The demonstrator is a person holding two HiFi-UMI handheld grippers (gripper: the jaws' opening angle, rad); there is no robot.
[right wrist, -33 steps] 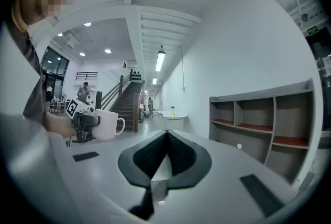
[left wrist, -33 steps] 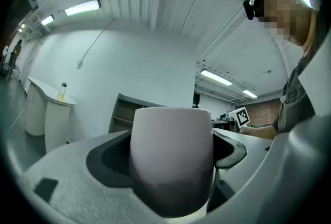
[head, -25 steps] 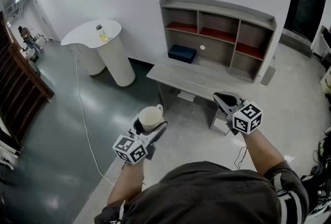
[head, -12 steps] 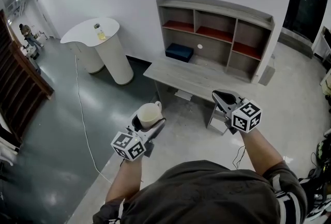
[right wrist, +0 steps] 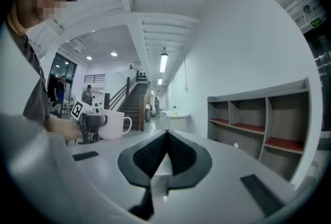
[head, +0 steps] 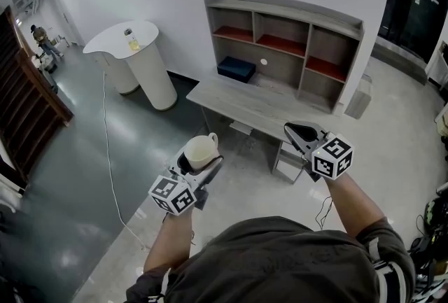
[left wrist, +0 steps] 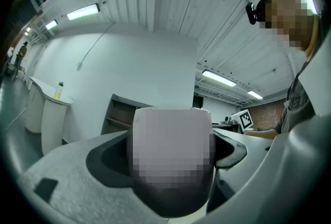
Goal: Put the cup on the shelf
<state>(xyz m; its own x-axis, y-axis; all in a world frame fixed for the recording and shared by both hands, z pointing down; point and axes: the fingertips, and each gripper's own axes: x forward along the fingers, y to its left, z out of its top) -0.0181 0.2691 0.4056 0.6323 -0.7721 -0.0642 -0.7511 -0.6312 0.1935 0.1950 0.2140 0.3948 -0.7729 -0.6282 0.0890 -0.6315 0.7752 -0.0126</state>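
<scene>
My left gripper (head: 198,166) is shut on a cream mug (head: 199,151), held upright in the air at lower centre of the head view. The mug (left wrist: 173,158) fills the space between the jaws in the left gripper view, and it also shows as a white mug (right wrist: 111,124) at the left of the right gripper view. My right gripper (head: 302,134) is shut with nothing in it, its jaw tips meeting (right wrist: 166,132). Ahead stands the grey shelf unit (head: 283,50) with red-floored upper cubbies, atop a grey desk (head: 252,102).
A dark blue box (head: 236,69) sits in the shelf's lower left cubby. A white round counter (head: 133,60) with a bottle (head: 129,40) stands at left. A white cable (head: 112,154) runs along the floor. A wooden railing (head: 28,113) is at far left.
The shelf and desk have shifted left and slightly nearer in the head view. Both grippers keep their places, the left still holding the mug.
</scene>
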